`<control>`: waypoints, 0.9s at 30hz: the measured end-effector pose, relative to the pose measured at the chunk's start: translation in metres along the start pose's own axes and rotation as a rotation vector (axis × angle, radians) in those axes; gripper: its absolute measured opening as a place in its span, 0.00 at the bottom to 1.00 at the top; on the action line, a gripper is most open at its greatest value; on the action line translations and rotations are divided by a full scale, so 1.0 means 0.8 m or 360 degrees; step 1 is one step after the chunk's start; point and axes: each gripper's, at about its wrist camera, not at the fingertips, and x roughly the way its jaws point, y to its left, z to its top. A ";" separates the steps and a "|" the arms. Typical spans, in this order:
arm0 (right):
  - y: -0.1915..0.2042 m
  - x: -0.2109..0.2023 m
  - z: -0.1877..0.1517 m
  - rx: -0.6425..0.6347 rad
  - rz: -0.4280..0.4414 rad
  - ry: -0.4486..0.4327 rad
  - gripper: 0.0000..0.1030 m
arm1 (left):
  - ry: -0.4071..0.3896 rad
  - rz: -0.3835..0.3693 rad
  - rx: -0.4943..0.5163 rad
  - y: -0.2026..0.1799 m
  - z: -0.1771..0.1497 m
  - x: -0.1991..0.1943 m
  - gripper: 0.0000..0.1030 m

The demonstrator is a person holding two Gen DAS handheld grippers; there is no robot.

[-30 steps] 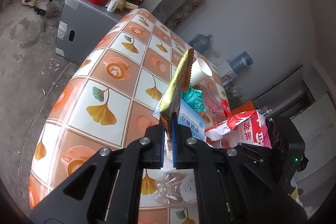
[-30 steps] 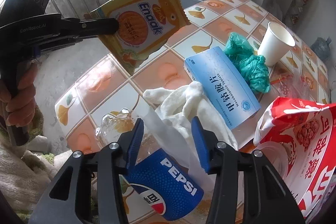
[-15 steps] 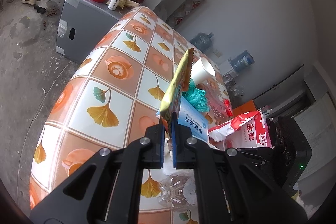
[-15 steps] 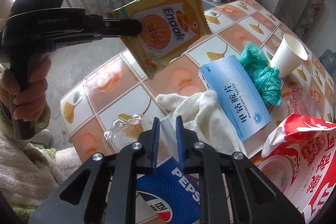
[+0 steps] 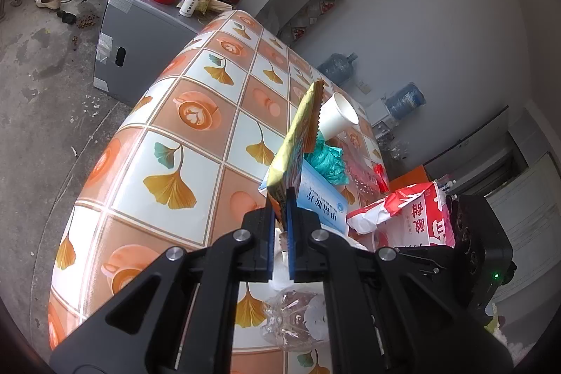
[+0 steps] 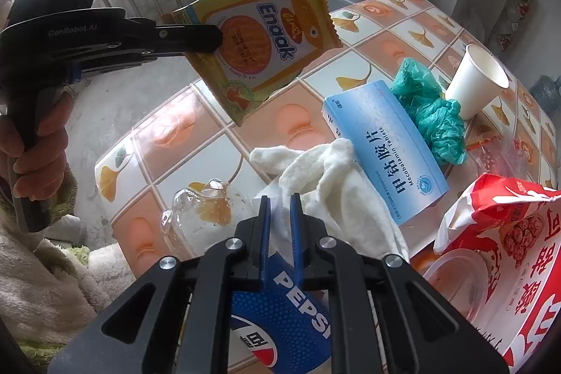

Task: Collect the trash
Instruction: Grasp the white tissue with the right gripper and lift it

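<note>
Since the right gripper (image 6: 279, 211) has just closed from wide onto the Pepsi cup (image 6: 280, 314) rim on the table (image 6: 168, 135), we judge it secured; left gripper (image 5: 280, 216) stays clamped on the raised snack wrapper (image 6: 259, 48).

Right wrist view. Snack packet (image 6: 259, 48) held above bench (image 6: 164, 132), clear of it, in left claw (image 6: 214, 39) reaching in from left. Pepsi cup (image 6: 280, 314) on its side at near bench edge, its rim between fingers of right claw (image 6: 280, 209). Crushed bottle (image 6: 200, 209) just left of cup. Cloth (image 6: 333, 177) behind cup, touching medicine box (image 6: 382, 146) to its right. Crumpled bag (image 6: 434, 114) behind box; paper cup (image 6: 477, 79) tilted, right of bag. Snack bag (image 6: 508, 244) at right, over plastic tub (image 6: 455, 283).
</note>
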 end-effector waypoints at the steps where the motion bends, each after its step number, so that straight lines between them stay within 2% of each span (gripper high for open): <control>1: 0.000 0.000 0.000 0.0008 -0.0006 -0.0007 0.05 | 0.0000 0.0001 0.0000 0.000 -0.001 0.000 0.03; 5: -0.005 -0.015 0.000 0.0049 -0.0034 -0.0108 0.02 | -0.0007 0.0003 0.0002 0.000 -0.001 -0.001 0.03; 11: -0.029 -0.072 0.005 0.0238 -0.0066 -0.0369 0.00 | -0.0032 0.0013 0.0013 -0.003 0.001 -0.008 0.03; 16: -0.034 -0.110 0.002 0.0284 -0.0027 -0.0520 0.00 | -0.0060 0.0028 0.0048 -0.011 0.005 -0.015 0.03; 18: -0.031 -0.113 -0.002 0.0284 0.0015 -0.0514 0.00 | -0.0062 0.0028 0.0050 -0.013 0.005 -0.017 0.03; 22: -0.037 -0.102 -0.022 0.0422 0.0077 -0.0423 0.03 | -0.0044 0.0023 0.0054 -0.016 -0.001 -0.015 0.03; 24: -0.040 -0.091 -0.032 0.0462 0.0052 -0.0351 0.04 | -0.0030 0.0020 0.0055 -0.016 -0.004 -0.013 0.03; 27: -0.045 -0.065 -0.040 0.0485 -0.0006 -0.0204 0.12 | -0.0019 0.0014 0.0057 -0.017 -0.006 -0.010 0.03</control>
